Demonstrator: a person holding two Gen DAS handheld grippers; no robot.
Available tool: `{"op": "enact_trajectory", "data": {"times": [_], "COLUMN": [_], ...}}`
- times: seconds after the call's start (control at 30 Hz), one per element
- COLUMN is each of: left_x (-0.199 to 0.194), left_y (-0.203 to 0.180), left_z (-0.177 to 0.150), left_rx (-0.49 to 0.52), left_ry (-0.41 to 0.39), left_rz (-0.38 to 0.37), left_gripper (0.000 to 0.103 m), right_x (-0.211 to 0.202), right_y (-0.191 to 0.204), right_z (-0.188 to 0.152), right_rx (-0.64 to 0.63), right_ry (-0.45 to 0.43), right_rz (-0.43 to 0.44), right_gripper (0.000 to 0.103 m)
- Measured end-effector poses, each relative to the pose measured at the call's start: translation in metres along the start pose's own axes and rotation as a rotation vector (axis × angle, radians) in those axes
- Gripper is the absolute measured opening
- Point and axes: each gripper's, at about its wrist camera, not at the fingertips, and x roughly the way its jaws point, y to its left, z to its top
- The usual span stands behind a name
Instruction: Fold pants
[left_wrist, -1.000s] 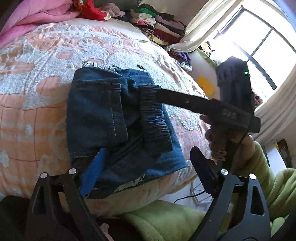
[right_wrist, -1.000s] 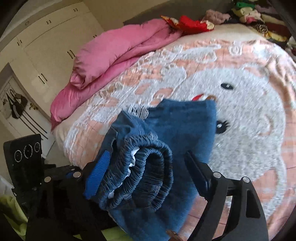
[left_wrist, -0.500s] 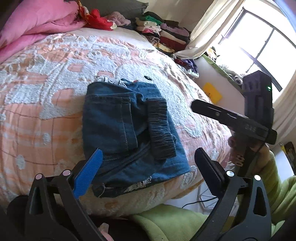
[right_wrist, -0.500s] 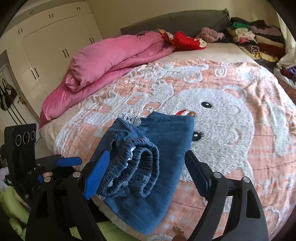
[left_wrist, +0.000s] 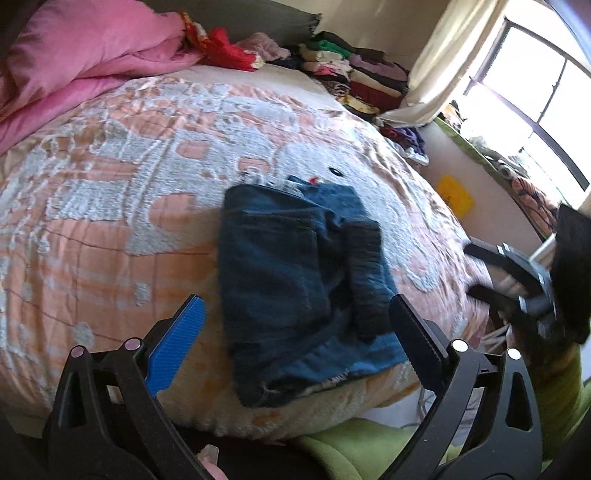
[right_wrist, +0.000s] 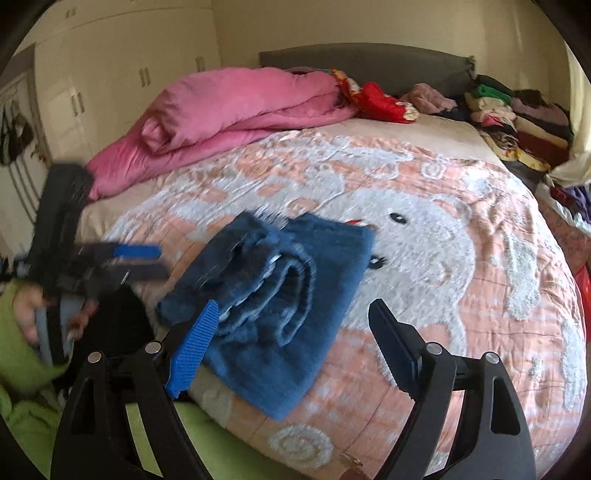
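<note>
Left tool agape; right tool agape; pants folded.

Both grippers standing open and holding nothing.

I am holding the left gripper with its fingers spread wide, one blue pad and one black, nothing between them. I am keeping the right gripper equally wide apart and unloaded. Each gripper is showing at the margin of the other's view, blurred: the right gripper at the right edge of the left view, gripped by my hand in a green sleeve.
</note>
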Motion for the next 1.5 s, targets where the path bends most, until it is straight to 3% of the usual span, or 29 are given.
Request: {"op": "enact_trajectory", "data": {"times": [0.17,0.33,0.37,0.43,0.5,0.6,0.77,0.87,0.93,1.03,1.2,1.5], "left_x": [0.006,0.031,0.036,0.045,0.052,0.064,0.075,0.076,0.077,0.078,0.079,0.064], "left_y": [0.017,0.026,0.025,0.021,0.018,0.014,0.016,0.016,0.017,0.018,0.018,0.017], "left_z": [0.017,0.033,0.036,0.040,0.043,0.046,0.046,0.045,0.045,0.045,0.043,0.042], "left_rx": [-0.042,-0.048,-0.037,-0.016,-0.002,0.019,0.012,0.008,0.005,0.002,-0.002,-0.005], "left_ry": [0.004,0.077,0.090,0.105,0.122,0.137,0.153,0.151,0.150,0.142,0.133,0.095], "left_rz": [0.054,0.059,0.057,0.037,0.022,0.030,0.035,0.028,0.023,0.013,0.010,0.006], "left_gripper": [0.093,0.092,0.088,0.055,0.051,0.051,0.052,0.057,0.059,0.062,0.064,0.071], "right_x": [0.012,0.031,0.036,0.044,0.053,0.070,0.105,0.116,0.104,0.085,0.111,0.080], "right_y": [0.035,0.077,0.087,0.099,0.109,0.125,0.139,0.134,0.135,0.132,0.124,0.108], "right_z": [-0.013,-0.019,-0.019,-0.017,-0.016,-0.014,-0.013,-0.013,-0.013,-0.023,-0.051,-0.039], "right_rx": [-0.139,-0.292,-0.338,-0.395,-0.442,-0.530,-0.652,-0.635,-0.653,-0.694,-0.650,-0.518], "right_ry": [0.042,0.062,0.062,0.065,0.074,0.100,0.130,0.172,0.175,0.164,0.210,0.155], "right_rz": [0.048,0.132,0.135,0.157,0.176,0.177,0.136,0.201,0.239,0.248,0.219,0.260], "right_gripper": [0.082,0.082,0.081,0.070,0.061,0.051,0.051,0.016,0.010,0.009,0.012,0.017]}}
